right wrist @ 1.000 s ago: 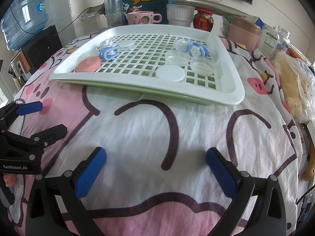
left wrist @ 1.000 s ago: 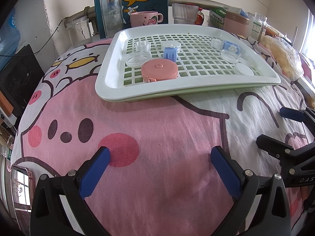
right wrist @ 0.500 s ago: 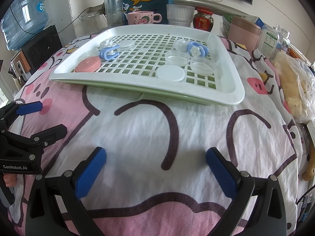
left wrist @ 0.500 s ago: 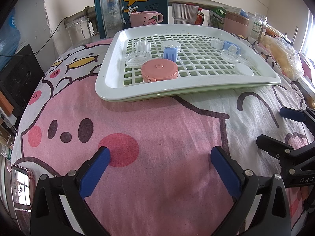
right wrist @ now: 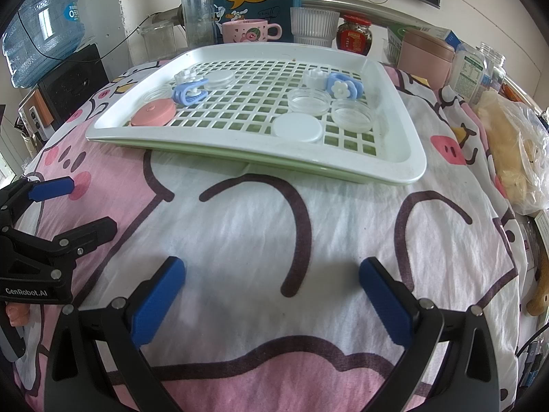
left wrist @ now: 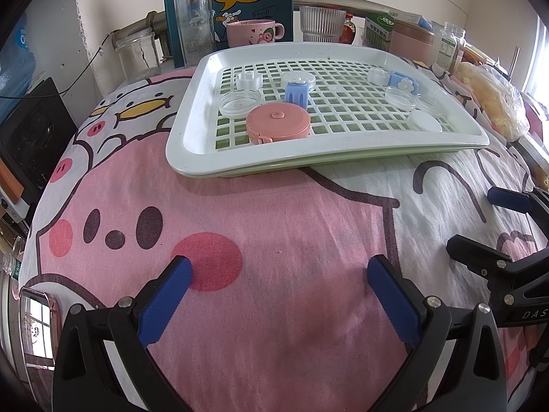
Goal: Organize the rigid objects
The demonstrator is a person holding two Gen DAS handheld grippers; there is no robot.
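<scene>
Left wrist view: the left gripper (left wrist: pixel 274 274) hangs low over the pink cloth (left wrist: pixel 274 213), jaws wide and holding nothing, well short of the tray (left wrist: pixel 192 144). All the small rigid pieces lie on the tray's grid in two clusters. Nearest is the pink tape measure (left wrist: pixel 278 124), touching or almost touching a clear dish (left wrist: pixel 239 103), with a blue clip (left wrist: pixel 297 93) just behind. The right gripper (left wrist: pixel 480 226) shows at the edge, side on.

Right wrist view: the right gripper (right wrist: pixel 271 281) is likewise spread wide and empty over the white part of the cloth. Its near cluster is a white lid (right wrist: pixel 297 127), two clear dishes (right wrist: pixel 308 100) and a blue flower clip (right wrist: pixel 340 86). The left gripper (right wrist: pixel 68 206) shows at the left.

Such grouped pieces would fit sorting either pending or finished, so I name no move. For any pick here, I judge a grip across a dish's rim safer than on its flat face, with the jaws coming straight down between neighbours.

Only the right view shows the flower clip's face and the red-capped jar (right wrist: pixel 354 36) behind; only the left shows the tape measure's tab and the packed left cluster plainly.
</scene>
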